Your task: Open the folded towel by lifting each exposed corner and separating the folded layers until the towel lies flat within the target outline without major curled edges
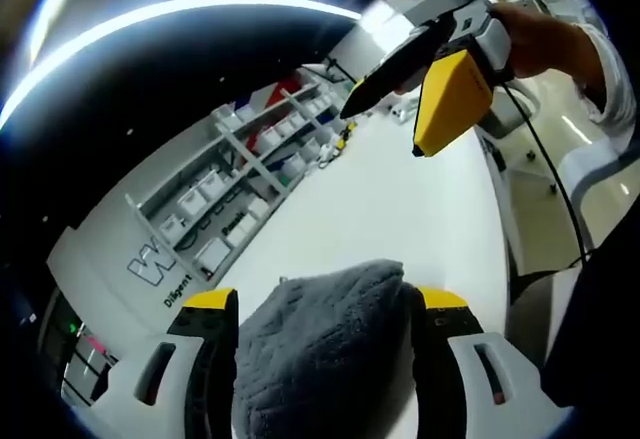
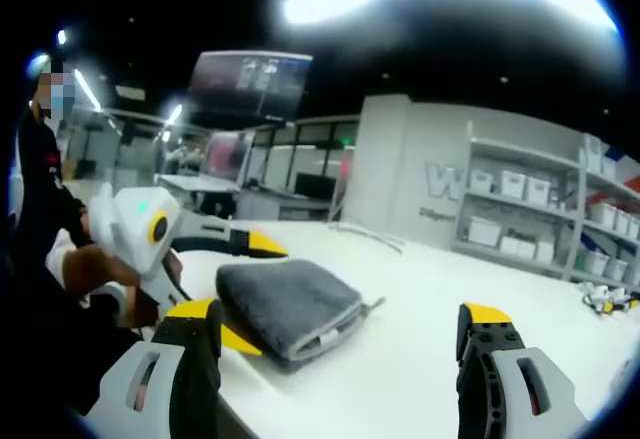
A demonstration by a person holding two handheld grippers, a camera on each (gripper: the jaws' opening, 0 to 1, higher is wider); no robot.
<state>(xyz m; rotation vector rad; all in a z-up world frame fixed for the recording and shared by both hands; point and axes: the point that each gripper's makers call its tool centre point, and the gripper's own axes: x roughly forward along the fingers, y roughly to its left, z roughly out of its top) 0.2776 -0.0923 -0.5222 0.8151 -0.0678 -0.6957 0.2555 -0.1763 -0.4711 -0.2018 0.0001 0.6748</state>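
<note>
Folded grey towel (image 2: 290, 307) on white table (image 2: 420, 359), left tool (image 2: 250, 289) gripping it.

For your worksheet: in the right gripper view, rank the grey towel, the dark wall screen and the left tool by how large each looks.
1. Grey towel, folded on the white table.
2. Dark wall screen, though it is far off, so its true size is unsure.
3. Left tool; its yellow-tipped jaws look smallest.

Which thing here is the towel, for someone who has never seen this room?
Start at the long white table in front of the grey shelving. Near its left end lies the towel, a thick, dark grey, fuzzy cloth folded into a pad. It is the only soft, dark thing on the bright tabletop, between the yellow-tipped jaws of the left hand-held gripper.
</note>
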